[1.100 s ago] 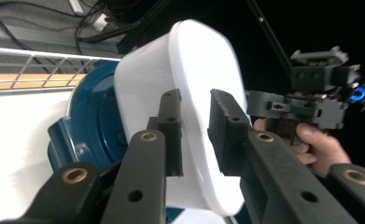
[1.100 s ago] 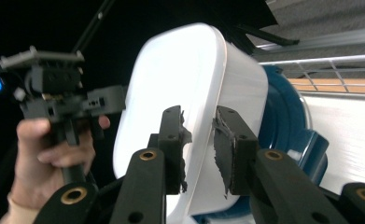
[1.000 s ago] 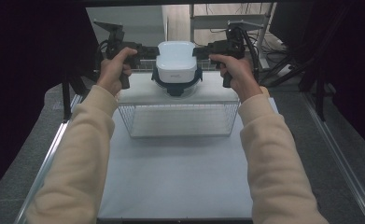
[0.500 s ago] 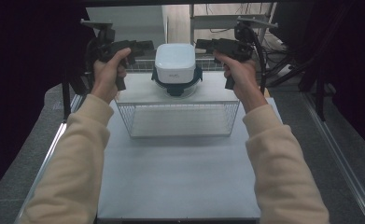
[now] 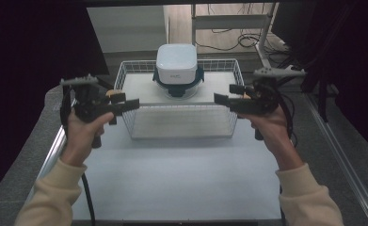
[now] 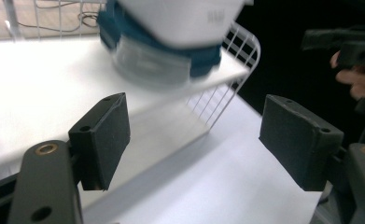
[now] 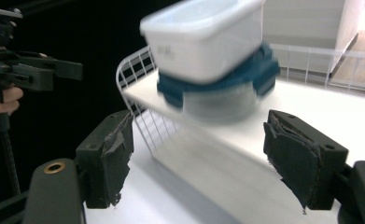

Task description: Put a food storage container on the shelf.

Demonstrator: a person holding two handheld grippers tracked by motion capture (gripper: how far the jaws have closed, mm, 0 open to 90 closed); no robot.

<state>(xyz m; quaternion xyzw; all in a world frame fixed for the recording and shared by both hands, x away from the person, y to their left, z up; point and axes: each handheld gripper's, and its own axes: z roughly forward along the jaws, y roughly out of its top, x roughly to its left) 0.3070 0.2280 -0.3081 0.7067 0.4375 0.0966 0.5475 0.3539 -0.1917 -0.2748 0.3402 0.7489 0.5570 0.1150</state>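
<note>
Stack: a white square food container (image 5: 175,61) sits upside-down-looking on a round clear container with a dark blue clip lid (image 5: 177,85); which way up the white one is I cannot tell for sure; both blurred in the gripper views.

Location: the stack rests on a white board (image 5: 144,89) laid across the top of a wire basket (image 5: 181,123), toward its far edge and roughly centred; the basket stands on the white table (image 5: 172,179); judged, the board is there to make the open basket a raised shelf.

Left gripper (image 5: 131,102): jaws spread wide with nothing between them; held level at the basket's left side, near its front corner, apart from the stack; in its own view the black pads (image 6: 106,135) frame the basket's corner and bare tabletop, the stack above and beyond them.

Right gripper (image 5: 221,100): jaws likewise parted and empty; level at the basket's right side, mirror to the left; its pads (image 7: 294,158) look frayed at the edges.

Posture: both hands (image 5: 80,134) hold the tools pointing inward at matching height; judged, a symmetric stance suited to a two-sided hold on the stack, neither tool touching it now.

Risk: the upper container merely rests on the lower lid; a one-sided nudge could slide it off.
</note>
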